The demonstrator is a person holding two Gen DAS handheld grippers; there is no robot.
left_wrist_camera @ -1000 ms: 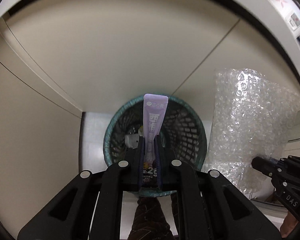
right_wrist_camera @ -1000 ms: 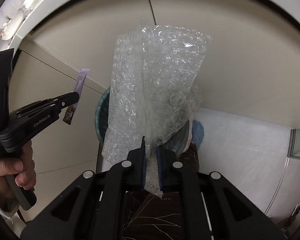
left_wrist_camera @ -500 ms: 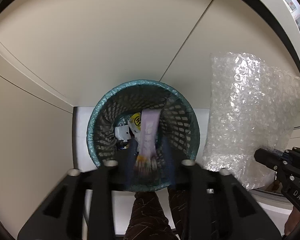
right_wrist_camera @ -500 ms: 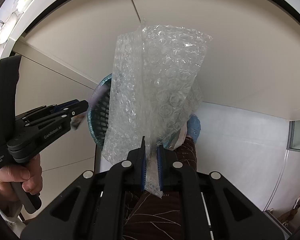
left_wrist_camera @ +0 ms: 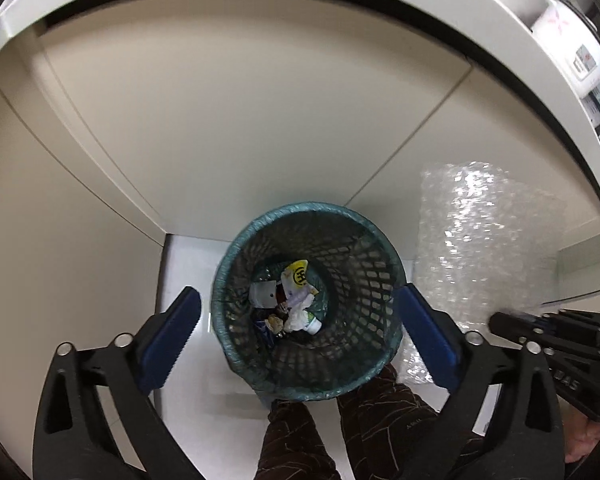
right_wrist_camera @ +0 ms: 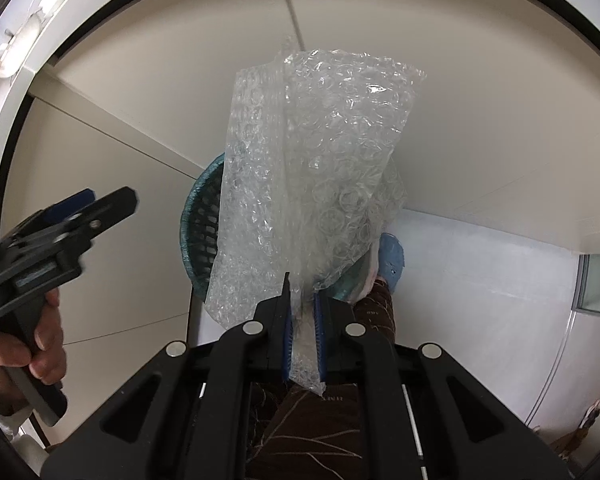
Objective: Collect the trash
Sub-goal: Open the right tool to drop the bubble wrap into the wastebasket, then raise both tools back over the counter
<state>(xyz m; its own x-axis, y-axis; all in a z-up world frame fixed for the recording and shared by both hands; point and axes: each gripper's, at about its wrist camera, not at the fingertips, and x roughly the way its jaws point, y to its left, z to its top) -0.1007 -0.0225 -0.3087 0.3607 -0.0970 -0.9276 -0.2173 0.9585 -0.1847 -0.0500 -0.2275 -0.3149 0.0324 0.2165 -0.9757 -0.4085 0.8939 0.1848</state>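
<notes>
Left claw (left_wrist_camera: 296,336): jaws opening, now wide, nothing between them. It hangs straight above the bin (left_wrist_camera: 384,280), pointing steeply down into the mouth. Trash (left_wrist_camera: 296,300) sits at the bottom: wrappers, crumpled paper.

Right claw (right_wrist_camera: 301,322): narrow, pinched on the lower edge of the bubble wrap (right_wrist_camera: 320,160). The sheet stands out beyond the jaws, long axis in line with the fingers.

Key relation: in the right wrist view the wrap covers most of the bin (right_wrist_camera: 200,216); in the left wrist view the wrap (left_wrist_camera: 484,248) hangs just to the right of the rim, not over the mouth. Right claw is the one nearer that side. Judgement: next move needs the wrap carried leftward across the rim before letting go; the sheet looks broad against the opening, may catch.
</notes>
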